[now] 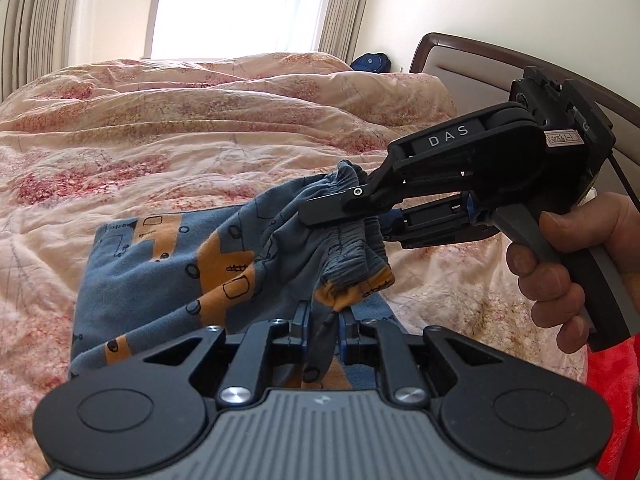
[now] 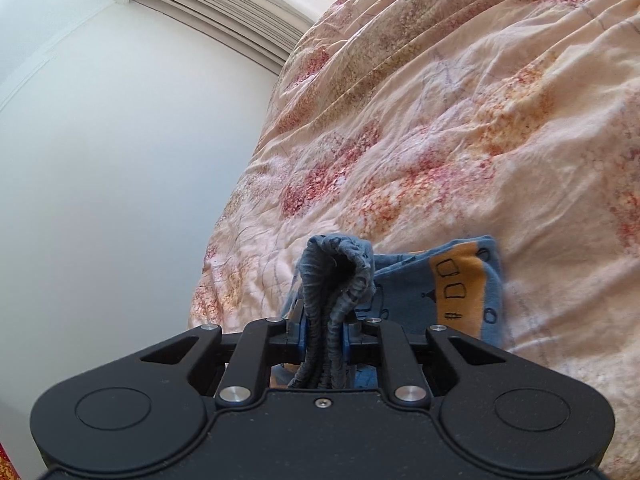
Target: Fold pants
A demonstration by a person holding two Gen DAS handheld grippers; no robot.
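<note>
The pants (image 1: 168,272) are blue with orange patches and black doodles. They lie partly flat on the bed, with their near end lifted. My left gripper (image 1: 323,320) is shut on a fold of the pants at the bottom of the left wrist view. My right gripper (image 1: 344,216) comes in from the right and is shut on the ribbed blue waistband (image 1: 352,252), held above the flat part. In the right wrist view my right gripper (image 2: 323,328) clamps the bunched waistband (image 2: 336,276), and the rest of the pants (image 2: 460,280) lies beyond it.
A pink floral quilt (image 1: 180,128) covers the bed. A brown headboard (image 1: 480,60) is at the right, with a blue bag (image 1: 370,62) behind the bed. Curtains (image 1: 36,28) and a bright window are at the back. A white wall (image 2: 120,160) is left of the bed.
</note>
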